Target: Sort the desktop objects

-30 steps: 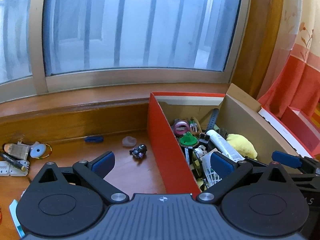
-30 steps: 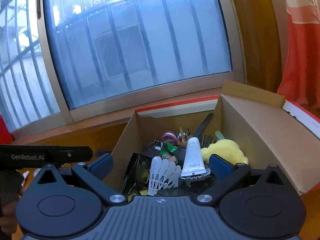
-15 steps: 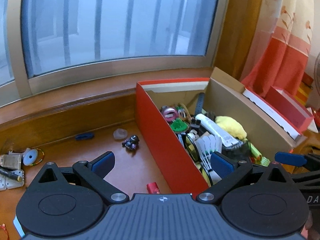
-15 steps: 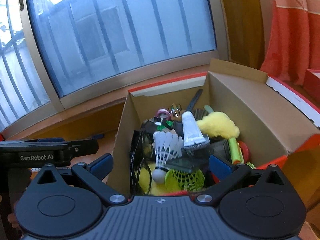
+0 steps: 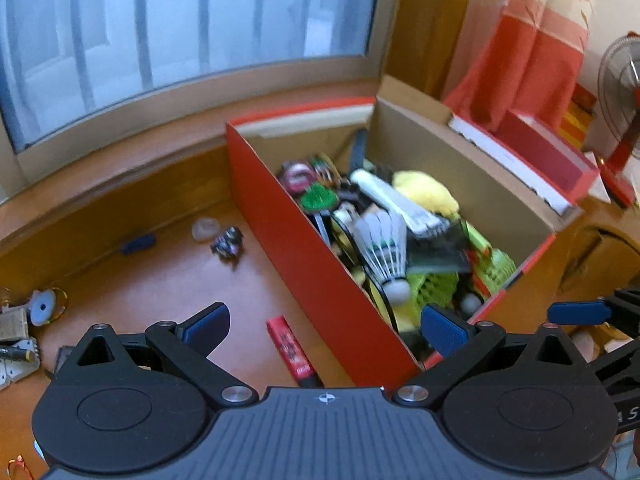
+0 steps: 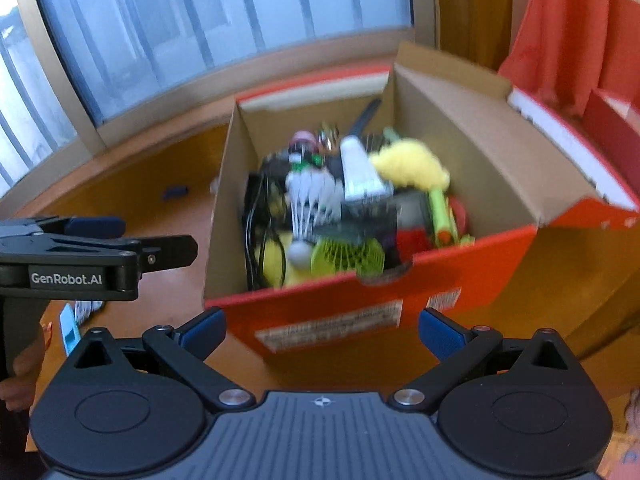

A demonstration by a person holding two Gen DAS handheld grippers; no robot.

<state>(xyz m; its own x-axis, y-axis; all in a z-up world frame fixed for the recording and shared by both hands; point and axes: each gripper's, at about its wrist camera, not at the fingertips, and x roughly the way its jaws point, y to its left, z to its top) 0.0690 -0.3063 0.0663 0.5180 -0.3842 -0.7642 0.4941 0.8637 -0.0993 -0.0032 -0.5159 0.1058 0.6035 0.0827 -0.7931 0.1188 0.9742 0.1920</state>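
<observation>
An open red cardboard box stands on the wooden desk, filled with several items: a white shuttlecock, a white tube, a yellow plush and green shuttlecocks. My left gripper is open and empty, astride the box's near left corner. My right gripper is open and empty before the box's front wall. Loose on the desk lie a red stick, a small dark figure, a clear lump and a blue clip.
Tape rolls and small hardware lie at the desk's left edge. The box lid leans behind the box by a red curtain. A fan stands far right. A window sill runs along the back. A hand holds the left gripper.
Both grippers have pulled back and risen from the box, so more of the desk and the box front shows. A red stick has come into the left view. Jaws stay open.
</observation>
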